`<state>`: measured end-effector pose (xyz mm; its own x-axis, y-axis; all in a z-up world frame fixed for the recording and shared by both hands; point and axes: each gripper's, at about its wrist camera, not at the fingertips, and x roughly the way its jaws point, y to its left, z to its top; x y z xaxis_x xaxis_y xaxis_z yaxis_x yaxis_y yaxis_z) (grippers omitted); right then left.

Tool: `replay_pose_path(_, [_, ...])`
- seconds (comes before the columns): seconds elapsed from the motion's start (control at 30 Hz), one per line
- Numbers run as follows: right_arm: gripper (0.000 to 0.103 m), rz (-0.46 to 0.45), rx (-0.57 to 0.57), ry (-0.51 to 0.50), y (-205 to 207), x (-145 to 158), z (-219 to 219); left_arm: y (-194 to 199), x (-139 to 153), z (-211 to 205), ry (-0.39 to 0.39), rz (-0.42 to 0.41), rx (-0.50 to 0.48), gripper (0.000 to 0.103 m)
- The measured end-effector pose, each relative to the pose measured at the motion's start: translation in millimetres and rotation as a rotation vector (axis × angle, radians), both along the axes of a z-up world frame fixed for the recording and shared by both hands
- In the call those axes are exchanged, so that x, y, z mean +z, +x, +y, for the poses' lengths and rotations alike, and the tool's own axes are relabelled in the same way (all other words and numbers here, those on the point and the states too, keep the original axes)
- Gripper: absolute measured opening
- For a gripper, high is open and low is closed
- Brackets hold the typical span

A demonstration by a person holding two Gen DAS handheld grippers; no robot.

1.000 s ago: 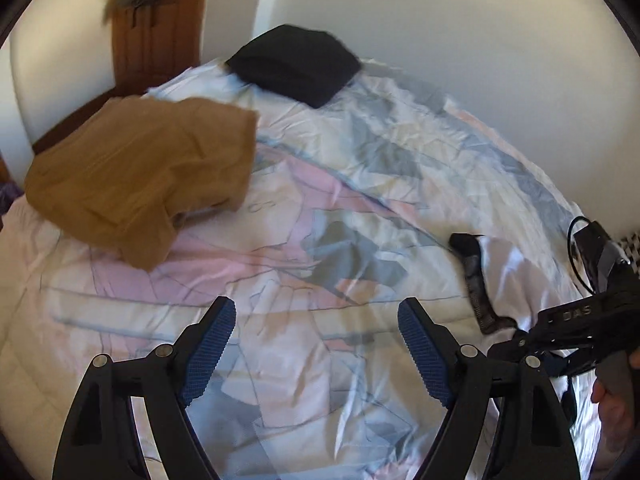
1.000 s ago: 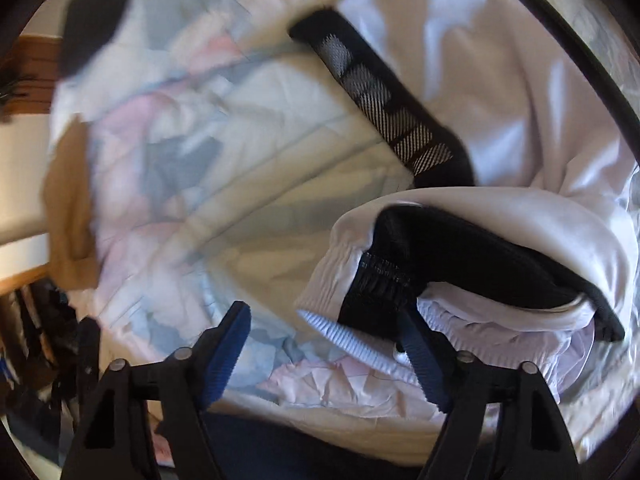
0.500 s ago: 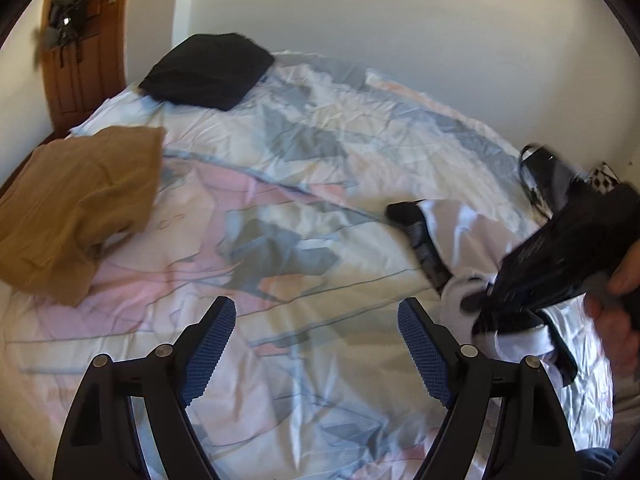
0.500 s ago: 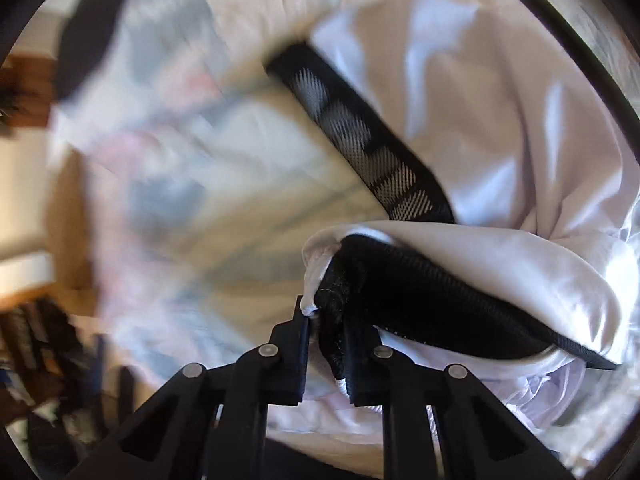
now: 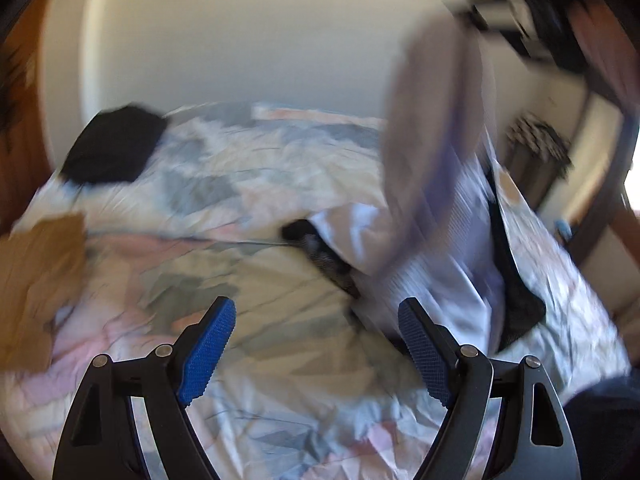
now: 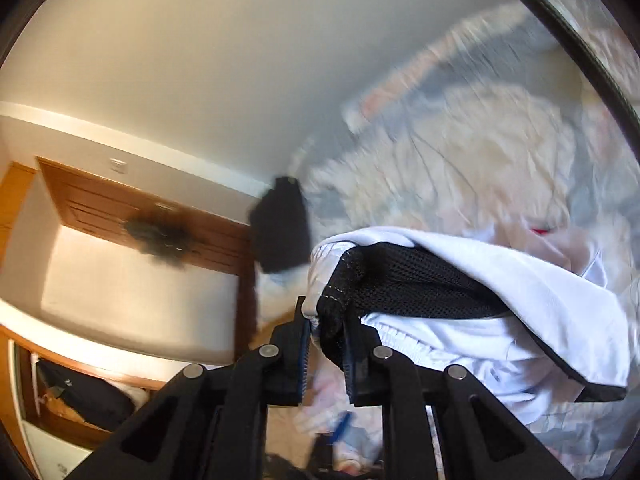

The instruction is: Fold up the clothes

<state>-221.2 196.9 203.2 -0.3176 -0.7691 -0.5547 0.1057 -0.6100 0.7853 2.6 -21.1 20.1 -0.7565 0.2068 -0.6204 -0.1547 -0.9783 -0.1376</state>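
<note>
Nearest in the right wrist view, the right gripper [image 6: 325, 354] has its jaws drawn narrow, pinching the black mesh edge of a white garment [image 6: 520, 292]; the figure for this gripper fell within the last second but has since held level. The cloth drapes rightward from the pads and hides part of the bed behind it. In the left wrist view the left gripper [image 5: 316, 354] stands wide with nothing between its blue pads [image 5: 206, 354], above the patterned duvet [image 5: 280, 360]. Just beyond its right finger the same white garment rises in a blurred column toward the upper right, with its lower folds and black trim on the duvet; it screens the right side of the bed and part of the wall [image 5: 260, 32]. Farther left lies one tan garment [image 5: 36, 280] at the edge of the bed. Farthest, near the wall, sits one folded black garment [image 5: 112, 148]. Garments counted: three, one white, one tan, one black. Grippers: two. A wooden door [image 6: 140, 216] shows beyond the bed in the right wrist view.
</note>
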Motion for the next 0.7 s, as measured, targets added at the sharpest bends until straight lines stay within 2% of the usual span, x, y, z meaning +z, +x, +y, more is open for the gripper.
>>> replay_pose_path(0.13, [0.014,0.042,0.014,-0.022,15.8,31.2,9.7,-4.7,-6.6,12.2,0.020,-0.032,-0.081,0.083])
replay_pose_path(0.27, [0.014,0.057,0.023,-0.053,30.4,46.9,34.5,-14.5,-13.9,13.1,0.106,-0.058,-0.117,0.083])
replay_pose_path(0.33, [0.015,0.063,0.016,-0.064,36.3,48.7,46.4,-14.7,-15.8,20.5,0.102,-0.050,-0.156,0.083])
replay_pose_path(0.53, [0.015,0.057,0.021,-0.080,45.8,43.1,67.2,4.4,-2.5,68.5,0.019,0.101,-0.272,0.083])
replay_pose_path(0.6, [0.015,0.055,0.029,-0.088,47.8,40.6,70.3,-0.6,-5.3,83.3,-0.002,0.113,-0.282,0.083])
replay_pose_path(0.7, [0.015,0.058,0.039,-0.094,51.0,40.2,75.0,-15.7,-11.7,85.3,0.088,0.063,-0.318,0.083])
